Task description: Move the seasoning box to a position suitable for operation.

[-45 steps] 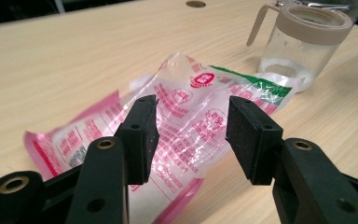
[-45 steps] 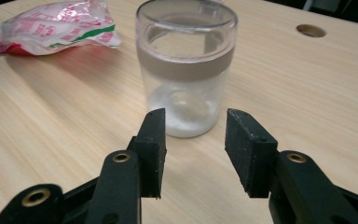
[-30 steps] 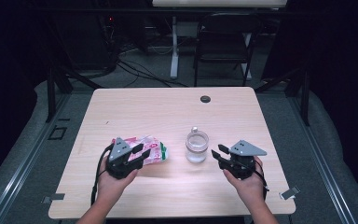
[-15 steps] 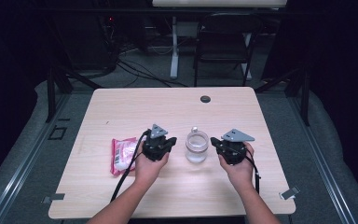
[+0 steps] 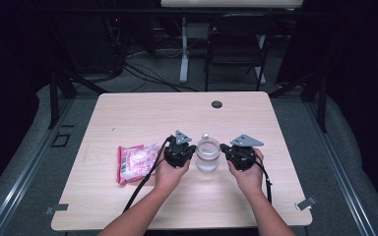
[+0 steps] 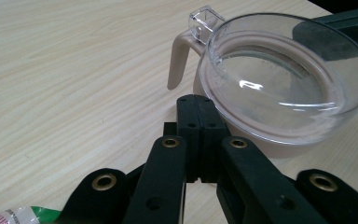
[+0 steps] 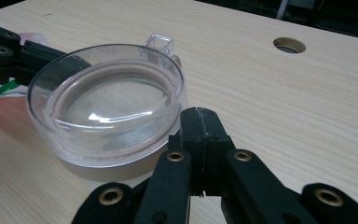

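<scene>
Wood-grain table (image 5: pixel 142 113) bears lidded cup (image 5: pixel 207 153); left tool (image 5: pixel 191 151) and right tool (image 5: pixel 223 147) pressed together, empty.

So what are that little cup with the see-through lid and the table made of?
The lid looks like clear glossy plastic: it shows highlights and you see through it. The cup beneath looks like matte beige plastic, though ceramic is possible. The table shows pale wood grain, probably a laminate.
</scene>
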The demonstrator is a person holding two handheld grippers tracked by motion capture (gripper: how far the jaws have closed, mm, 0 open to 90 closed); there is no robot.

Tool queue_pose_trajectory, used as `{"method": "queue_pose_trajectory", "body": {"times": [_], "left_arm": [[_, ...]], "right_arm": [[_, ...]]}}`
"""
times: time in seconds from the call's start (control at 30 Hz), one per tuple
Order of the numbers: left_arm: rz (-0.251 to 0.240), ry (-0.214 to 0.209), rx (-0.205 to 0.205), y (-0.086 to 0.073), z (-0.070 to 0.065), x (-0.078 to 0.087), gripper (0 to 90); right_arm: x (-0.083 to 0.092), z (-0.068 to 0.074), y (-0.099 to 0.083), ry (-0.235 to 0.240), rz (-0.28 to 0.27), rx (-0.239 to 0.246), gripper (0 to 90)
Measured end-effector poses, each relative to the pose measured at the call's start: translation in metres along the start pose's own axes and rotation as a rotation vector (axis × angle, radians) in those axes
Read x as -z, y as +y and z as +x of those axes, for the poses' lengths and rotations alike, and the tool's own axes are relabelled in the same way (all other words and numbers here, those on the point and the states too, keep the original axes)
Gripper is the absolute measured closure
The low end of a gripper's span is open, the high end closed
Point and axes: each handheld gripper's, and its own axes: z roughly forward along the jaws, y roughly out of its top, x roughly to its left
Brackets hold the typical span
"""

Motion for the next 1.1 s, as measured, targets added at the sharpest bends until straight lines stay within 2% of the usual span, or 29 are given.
{"method": "queue_pose_trajectory", "body": {"times": [0.23,0.37,0.47,0.5,0.57,0.67,0.77,0.83,0.9,0.97,1.0,1.1], "left_arm": [[-0.005,-0.001,-0.018,-0.001,0.000,0.002,90.0],[0.004,-0.026,-0.027,-0.002,-0.001,0.008,90.0],[-0.002,-0.049,-0.035,-0.006,-0.004,0.014,90.0],[0.009,-0.064,-0.047,-0.008,-0.005,0.017,90.0],[-0.004,-0.073,-0.057,-0.013,-0.009,0.022,90.0],[-0.004,-0.116,-0.082,-0.020,-0.013,0.029,90.0],[-0.006,-0.136,-0.105,-0.025,-0.015,0.034,90.0],[-0.004,-0.134,-0.104,-0.027,-0.016,0.038,90.0],[-0.007,-0.126,-0.099,-0.028,-0.016,0.046,90.0],[-0.014,-0.117,-0.091,-0.033,-0.017,0.056,90.0],[-0.010,-0.123,-0.077,-0.038,-0.018,0.063,90.0],[0.005,-0.140,-0.072,-0.048,-0.021,0.070,90.0]], "right_arm": [[0.003,0.003,0.000,0.007,0.040,0.000,90.0],[0.009,0.010,-0.001,0.006,0.057,0.002,90.0],[0.019,0.018,-0.005,0.024,0.067,-0.001,90.0],[0.022,0.020,-0.006,0.029,0.073,0.001,90.0],[0.029,0.026,-0.010,0.019,0.075,0.010,90.0],[0.041,0.034,-0.017,0.021,0.081,0.007,90.0],[0.052,0.039,-0.023,0.043,0.083,-0.007,90.0],[0.059,0.043,-0.027,0.077,0.083,-0.003,90.0],[0.063,0.045,-0.029,0.092,0.070,0.027,90.0],[0.064,0.044,-0.028,0.078,0.054,0.056,90.0],[0.063,0.042,-0.027,0.085,0.049,0.049,90.0],[0.053,0.029,-0.022,0.107,0.040,0.034,90.0]]}}
